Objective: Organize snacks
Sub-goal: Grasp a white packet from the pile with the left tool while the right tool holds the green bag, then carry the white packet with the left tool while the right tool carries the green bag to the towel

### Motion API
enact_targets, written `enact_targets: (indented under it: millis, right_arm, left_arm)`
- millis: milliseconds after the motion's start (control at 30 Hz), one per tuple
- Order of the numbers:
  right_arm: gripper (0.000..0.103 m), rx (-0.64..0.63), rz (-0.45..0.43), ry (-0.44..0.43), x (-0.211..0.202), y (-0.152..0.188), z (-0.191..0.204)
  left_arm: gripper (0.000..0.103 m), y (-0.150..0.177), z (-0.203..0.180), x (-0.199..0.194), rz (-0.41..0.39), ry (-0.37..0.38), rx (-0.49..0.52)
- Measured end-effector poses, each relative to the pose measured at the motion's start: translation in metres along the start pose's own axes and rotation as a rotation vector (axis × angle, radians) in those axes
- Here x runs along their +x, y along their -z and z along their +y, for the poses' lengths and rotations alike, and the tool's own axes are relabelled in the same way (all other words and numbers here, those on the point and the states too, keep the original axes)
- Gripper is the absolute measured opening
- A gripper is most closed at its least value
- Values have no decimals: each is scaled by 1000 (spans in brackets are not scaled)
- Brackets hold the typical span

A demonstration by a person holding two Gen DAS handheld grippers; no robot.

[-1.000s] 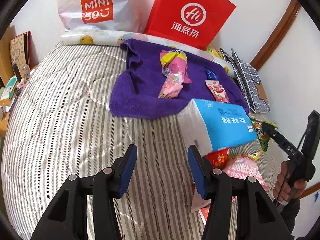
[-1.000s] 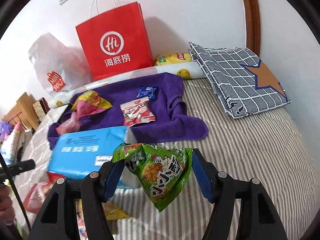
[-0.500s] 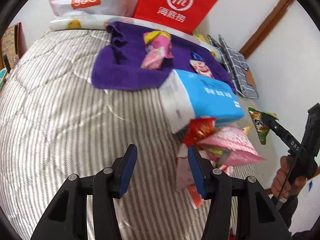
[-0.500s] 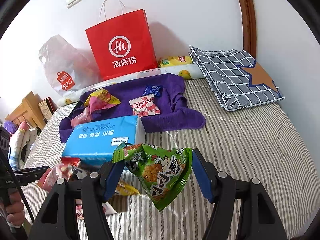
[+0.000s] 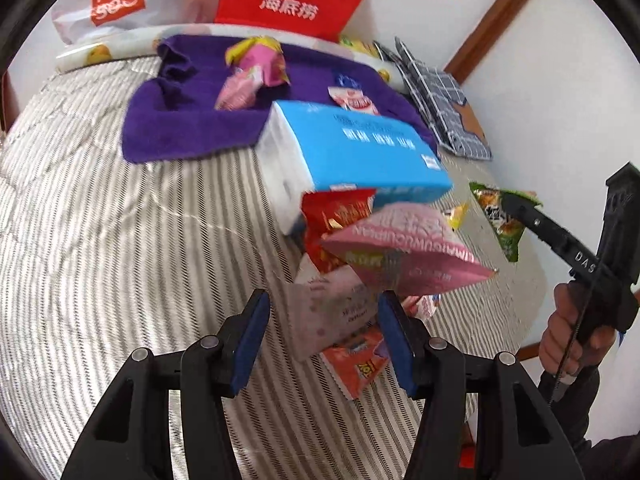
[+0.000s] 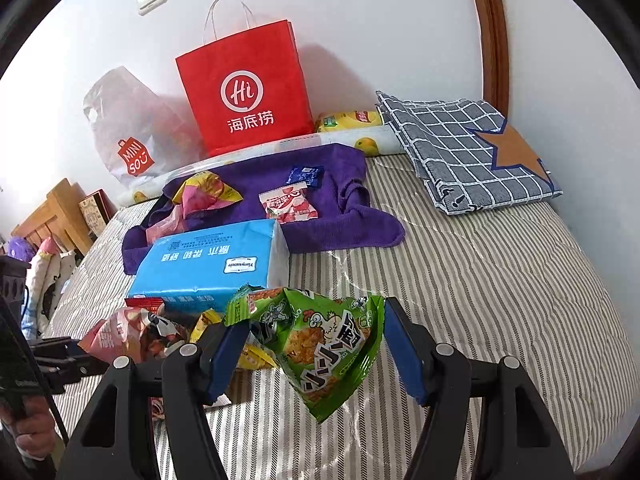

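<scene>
Right tongs point(image 6: 316, 348): pinching green packet point(image 6: 320, 344), lifted over bed point(image 6: 480, 280). Left tongs point(image 5: 324, 336): spread, empty, at heap point(image 5: 380, 256) beside tissue pack point(image 5: 352, 156). Towel point(image 6: 332, 224): four snacks placed. Left: heap, green packet.

Bright, even daylight. Left wrist view is motion-blurred; right wrist view is sharp. Fisheye bending and black corners. Red paper bag point(image 6: 248, 92) casts a soft wall shadow.

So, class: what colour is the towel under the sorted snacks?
Purple towel; right wrist view shows it best.
</scene>
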State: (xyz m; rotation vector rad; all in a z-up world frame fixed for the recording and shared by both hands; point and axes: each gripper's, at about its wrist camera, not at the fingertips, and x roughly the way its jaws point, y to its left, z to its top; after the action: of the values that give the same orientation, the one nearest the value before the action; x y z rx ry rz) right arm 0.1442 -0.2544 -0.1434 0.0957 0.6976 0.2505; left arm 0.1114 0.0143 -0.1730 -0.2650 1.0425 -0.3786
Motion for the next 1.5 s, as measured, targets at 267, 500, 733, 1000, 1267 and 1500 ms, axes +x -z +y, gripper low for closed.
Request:
enact_targets:
  millis: [267,500,733,1000,1267,1500]
  right_arm:
    - [65,5,5,11,-5,4,-8]
    - [65,10,15,13,-3,4,-10]
    - [65,-3,24,14,0,6,-5]
    - [65,-39,26,11,0,6,6]
    - [65,-28,38,15,4,7,4]
    - [65,-30,37,15,5,7,4]
  left_arm:
    - [55,0,-7,18,39,-28,8]
    - [55,2,-18,26,35,-74,58]
    - [49,7,-28,30,20,-144,136]
    - [34,6,-20,20,-16,-89,111]
    - [25,5,-6,-1,-82,-110,96]
    - [25,1,13,-20,-130,-139,55]
